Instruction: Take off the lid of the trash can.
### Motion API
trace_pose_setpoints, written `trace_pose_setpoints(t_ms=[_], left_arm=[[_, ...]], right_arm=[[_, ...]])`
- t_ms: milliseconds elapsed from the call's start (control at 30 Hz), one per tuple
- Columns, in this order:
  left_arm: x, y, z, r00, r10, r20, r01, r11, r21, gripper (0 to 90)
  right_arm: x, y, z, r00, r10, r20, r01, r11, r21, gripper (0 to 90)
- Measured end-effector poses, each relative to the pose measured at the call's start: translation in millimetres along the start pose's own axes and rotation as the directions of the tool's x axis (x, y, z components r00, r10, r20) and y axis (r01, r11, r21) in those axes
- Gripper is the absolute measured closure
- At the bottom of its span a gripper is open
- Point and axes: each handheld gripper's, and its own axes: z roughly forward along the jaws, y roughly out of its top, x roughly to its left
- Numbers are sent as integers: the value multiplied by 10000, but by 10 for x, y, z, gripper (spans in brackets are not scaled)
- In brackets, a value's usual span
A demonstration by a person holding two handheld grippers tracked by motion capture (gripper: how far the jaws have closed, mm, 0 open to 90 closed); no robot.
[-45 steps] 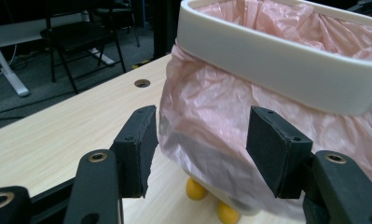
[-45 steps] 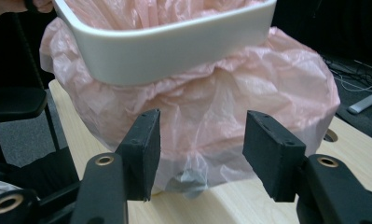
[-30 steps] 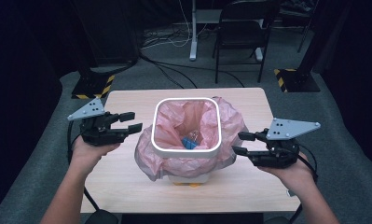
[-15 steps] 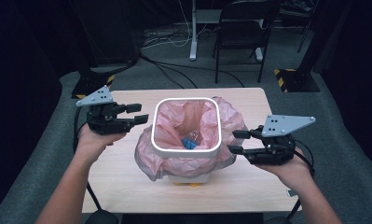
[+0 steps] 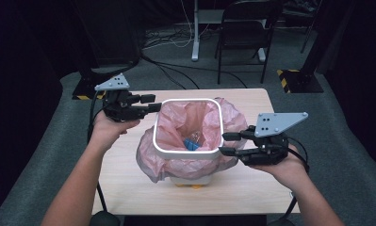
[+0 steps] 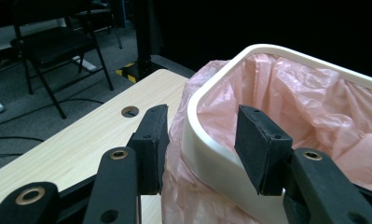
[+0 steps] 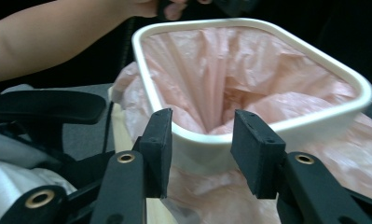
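Nearest you, your right gripper [image 5: 229, 143] sits at the bin's [image 5: 187, 151] front right corner, jaws apart and astride the white rim ring [image 7: 267, 125]; they have just been closing, yet the pads do not yet press on it. In the right gripper view the ring runs between the two pads, with gaps on both sides. The bin stands mid-desk [image 5: 251, 188], lined with a pink bag [image 5: 150, 160] whose edge is folded out and hangs over the walls beneath the ring. Something small and blue [image 5: 191, 142] lies at the bottom.

Farther off, your left gripper [image 5: 150, 103] hangs at the back left corner, also parted and lately narrowing, one pad outside the bag and one over the lining [image 6: 314, 107], the ring [image 6: 207, 154] between them and ungripped.

So, by my reading, the approach is done: both grippers are lined up on opposite corners. Left to do, I judge: close on the ring, then lift it evenly so the bag is freed.
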Motion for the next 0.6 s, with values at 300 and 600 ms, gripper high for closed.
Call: trace_pose_setpoints(t_ms=[300,600], left_arm=[[21,59,171,9998,222,-26,-221,9994,266,535],[89,54,295,9998,173,-108,-168,9989,433,579]], right_arm=[[21,61,129,9990,-237,-390,239,9997,45,584],[47,75,216,9970,-374,-682,376,9993,18,626]])
